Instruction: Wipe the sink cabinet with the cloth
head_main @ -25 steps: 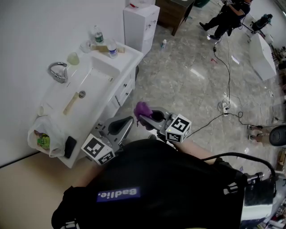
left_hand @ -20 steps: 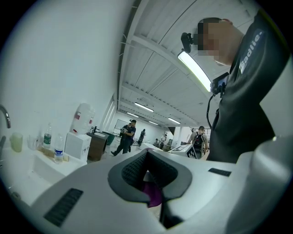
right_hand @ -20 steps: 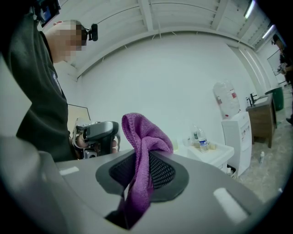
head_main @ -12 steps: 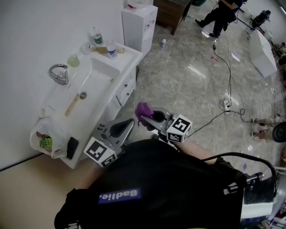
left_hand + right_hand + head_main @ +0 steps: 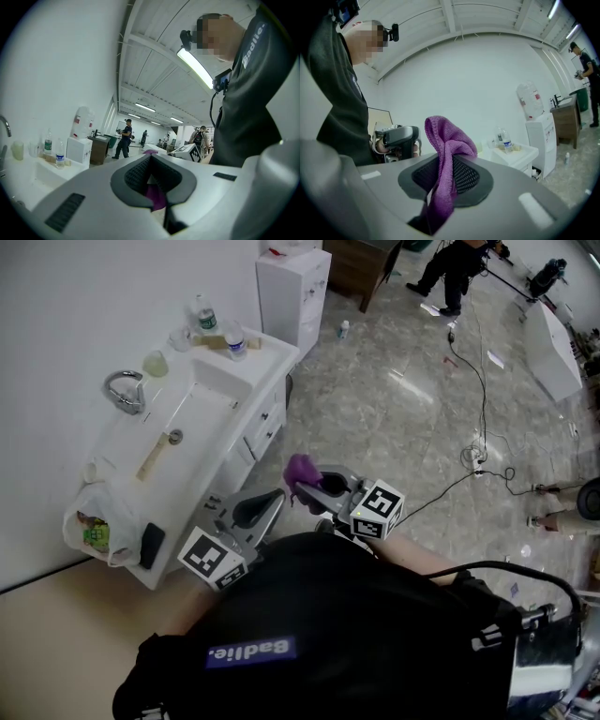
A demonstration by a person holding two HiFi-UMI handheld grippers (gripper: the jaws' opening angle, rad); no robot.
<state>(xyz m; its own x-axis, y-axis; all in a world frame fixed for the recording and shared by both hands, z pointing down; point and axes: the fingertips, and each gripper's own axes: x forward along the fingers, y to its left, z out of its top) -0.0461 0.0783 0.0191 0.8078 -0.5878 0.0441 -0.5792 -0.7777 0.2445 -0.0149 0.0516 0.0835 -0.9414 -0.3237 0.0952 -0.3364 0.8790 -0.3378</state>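
The white sink cabinet [image 5: 258,432] stands against the wall at the left, also showing as the sink cabinet [image 5: 518,157] in the right gripper view. My right gripper [image 5: 314,486] is shut on a purple cloth [image 5: 300,470], held in the air in front of the cabinet, apart from it. The cloth [image 5: 447,154] bunches above the right gripper [image 5: 445,173] and hangs down between its pads. My left gripper [image 5: 246,512] hovers near the cabinet's front corner; the left gripper [image 5: 151,180] is shut and holds nothing, with the cloth [image 5: 154,197] visible beyond it.
On the counter are a faucet [image 5: 122,390], bottles [image 5: 234,341], a plastic bag [image 5: 94,526] and a dark flat object [image 5: 150,542]. A white water dispenser [image 5: 292,292] stands past the cabinet. Cables [image 5: 478,460] cross the floor; a person [image 5: 450,268] stands far back.
Both grippers stay almost where they were, the right still holding the cloth. The head view has shifted slightly and the far person has moved a little.
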